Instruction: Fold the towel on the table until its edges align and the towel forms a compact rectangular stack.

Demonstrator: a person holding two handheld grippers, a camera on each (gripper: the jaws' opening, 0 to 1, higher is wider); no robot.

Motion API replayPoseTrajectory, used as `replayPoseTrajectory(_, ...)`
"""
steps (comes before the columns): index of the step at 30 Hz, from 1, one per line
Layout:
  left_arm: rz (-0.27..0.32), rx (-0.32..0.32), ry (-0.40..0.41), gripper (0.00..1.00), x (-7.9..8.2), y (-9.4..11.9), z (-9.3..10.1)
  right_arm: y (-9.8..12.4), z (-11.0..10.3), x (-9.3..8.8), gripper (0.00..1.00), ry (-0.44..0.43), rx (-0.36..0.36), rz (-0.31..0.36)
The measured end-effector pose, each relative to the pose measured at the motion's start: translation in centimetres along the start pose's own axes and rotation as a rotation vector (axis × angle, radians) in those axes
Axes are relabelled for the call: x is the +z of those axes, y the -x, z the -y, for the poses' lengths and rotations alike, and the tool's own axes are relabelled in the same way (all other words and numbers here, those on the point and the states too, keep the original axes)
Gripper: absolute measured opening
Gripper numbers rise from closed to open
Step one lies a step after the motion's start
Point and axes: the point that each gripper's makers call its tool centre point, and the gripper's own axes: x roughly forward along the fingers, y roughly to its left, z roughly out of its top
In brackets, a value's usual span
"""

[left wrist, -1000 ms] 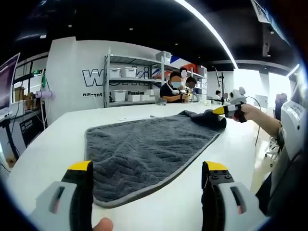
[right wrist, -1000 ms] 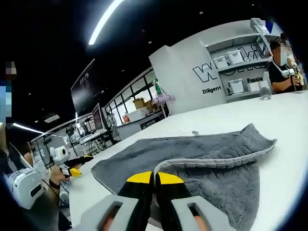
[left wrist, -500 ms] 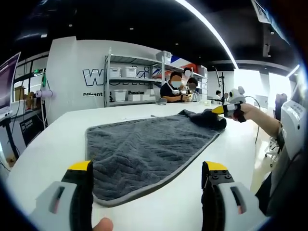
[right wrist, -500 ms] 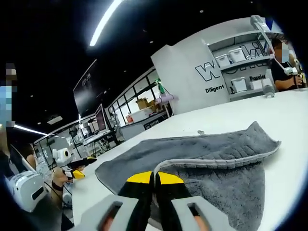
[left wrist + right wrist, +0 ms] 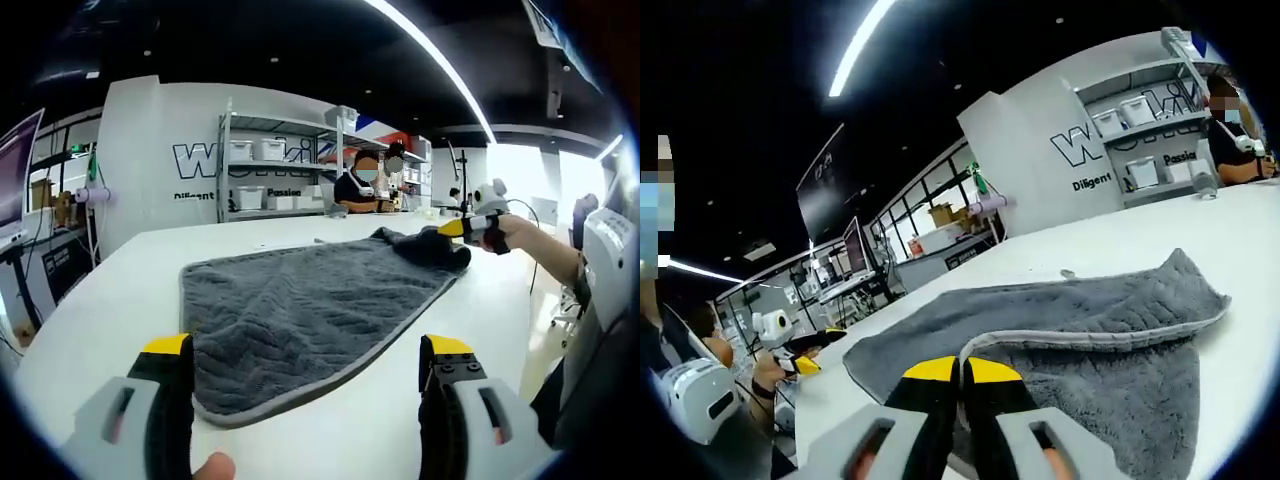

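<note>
First fold under way: my right gripper (image 5: 961, 372), jaws pinching towel (image 5: 1080, 330) corner, lifts it. My left gripper (image 5: 305, 355), spread, empty, hovers short of near hem. Next: carry corner across onto opposite edge.

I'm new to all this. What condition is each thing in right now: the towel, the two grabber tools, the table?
towel: spread on the table, one corner lifted and turned back over itself.
right gripper: shut on the towel's lifted corner.
left gripper: open, jaws wide apart, holding nothing, near the towel's edge.
table: white, bearing the towel.
</note>
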Motion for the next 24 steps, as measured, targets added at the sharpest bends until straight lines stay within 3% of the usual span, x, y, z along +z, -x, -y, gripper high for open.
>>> replayPoseTrajectory(24,-0.01,0.009,0.004,0.98,-0.3,0.5,0.0,-1.8,-1.5,0.0,0.03,0.0,0.06,-0.018)
